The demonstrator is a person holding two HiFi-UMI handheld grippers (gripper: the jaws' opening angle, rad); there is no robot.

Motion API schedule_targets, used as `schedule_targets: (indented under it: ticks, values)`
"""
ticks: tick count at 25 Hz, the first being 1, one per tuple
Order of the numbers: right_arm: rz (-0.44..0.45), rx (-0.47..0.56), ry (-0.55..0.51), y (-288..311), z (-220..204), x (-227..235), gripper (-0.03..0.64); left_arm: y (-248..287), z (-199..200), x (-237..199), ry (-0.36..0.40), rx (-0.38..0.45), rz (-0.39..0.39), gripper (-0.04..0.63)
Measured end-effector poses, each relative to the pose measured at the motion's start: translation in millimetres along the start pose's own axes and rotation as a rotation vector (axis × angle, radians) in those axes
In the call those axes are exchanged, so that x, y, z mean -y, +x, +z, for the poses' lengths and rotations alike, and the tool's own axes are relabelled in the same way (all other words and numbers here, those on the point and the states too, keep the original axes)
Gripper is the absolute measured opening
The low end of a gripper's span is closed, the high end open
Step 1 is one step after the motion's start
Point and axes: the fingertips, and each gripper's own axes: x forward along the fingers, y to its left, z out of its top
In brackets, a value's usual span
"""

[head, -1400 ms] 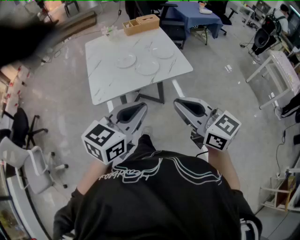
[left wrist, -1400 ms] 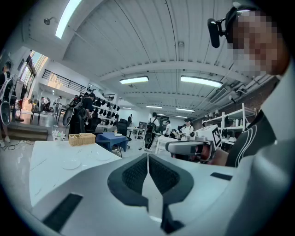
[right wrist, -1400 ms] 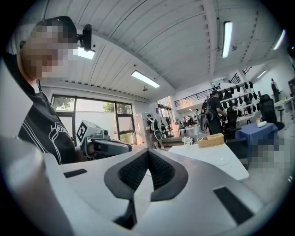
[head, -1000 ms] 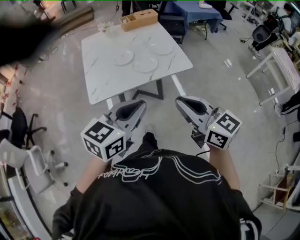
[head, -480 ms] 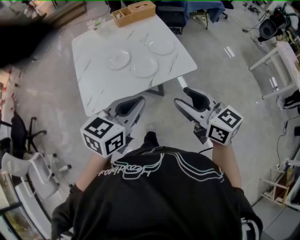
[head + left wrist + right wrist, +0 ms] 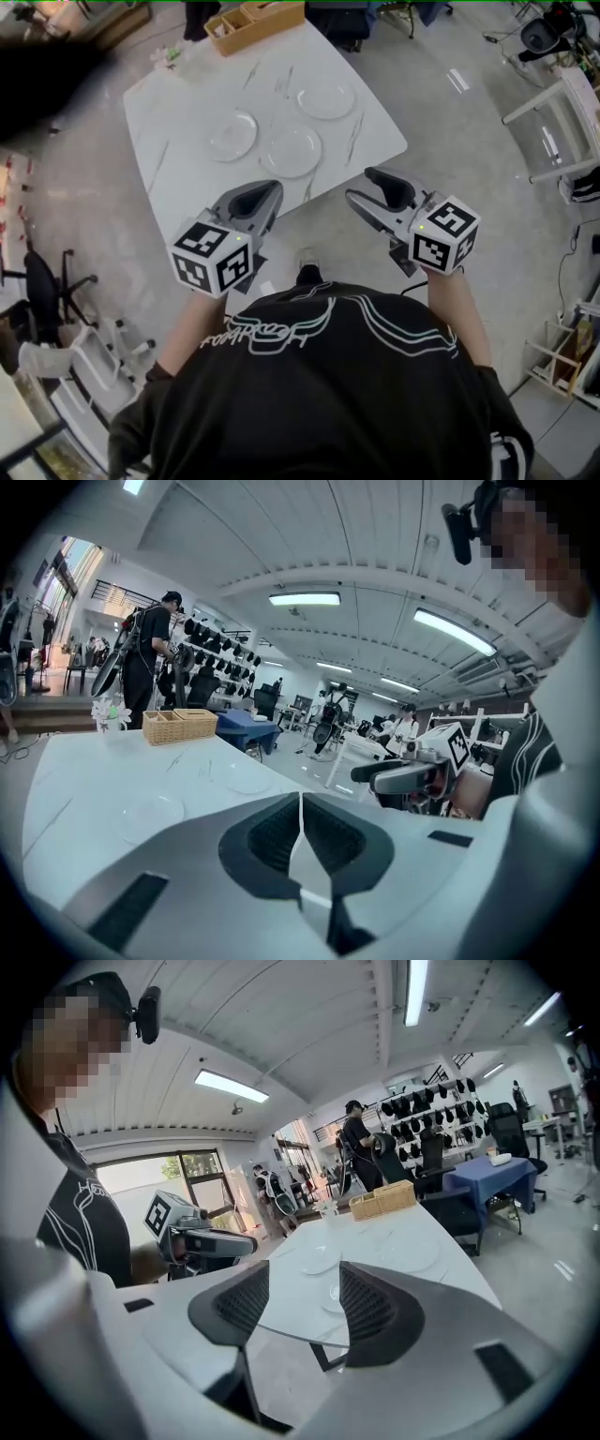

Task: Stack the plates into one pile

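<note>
Three clear glass plates lie apart on the white marble table point(image 6: 187, 178): one at the left point(image 6: 232, 134), one in the middle point(image 6: 292, 151), one at the far right point(image 6: 325, 99). My left gripper point(image 6: 267, 190) hovers at the table's near edge, short of the plates, its jaws shut with nothing in them point(image 6: 300, 799). My right gripper point(image 6: 361, 186) hangs off the near right corner. Its jaws are opening and nothing is between them point(image 6: 305, 1293). The plates show faintly in the right gripper view point(image 6: 319, 1260).
A wicker tray point(image 6: 253, 21) stands at the table's far edge beside a small flower vase point(image 6: 172, 54). Office chairs point(image 6: 84, 366) stand on the floor at the left, a white frame point(image 6: 562, 103) at the right. A person point(image 6: 145, 663) stands beyond the table.
Both grippers have come forward and down toward the table's near edge. The right gripper's jaws went from shut to apart; the left stayed shut.
</note>
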Motion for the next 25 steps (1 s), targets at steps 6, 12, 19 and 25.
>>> schedule_targets:
  ticks: [6, 12, 19, 25]
  values:
    - [-0.020, -0.042, 0.050, 39, -3, 33, 0.233, 28, -9, -51, -0.016, -0.063, 0.026, 0.031]
    - [-0.032, -0.092, 0.076, 73, -15, 59, 0.233, 57, -28, -93, -0.020, -0.123, 0.054, 0.031]
    - [-0.042, -0.159, 0.114, 99, -39, 80, 0.233, 83, -60, -123, -0.016, -0.221, 0.078, 0.031]
    - [-0.054, -0.206, 0.146, 115, -53, 96, 0.233, 99, -83, -146, -0.042, -0.286, 0.098, 0.031]
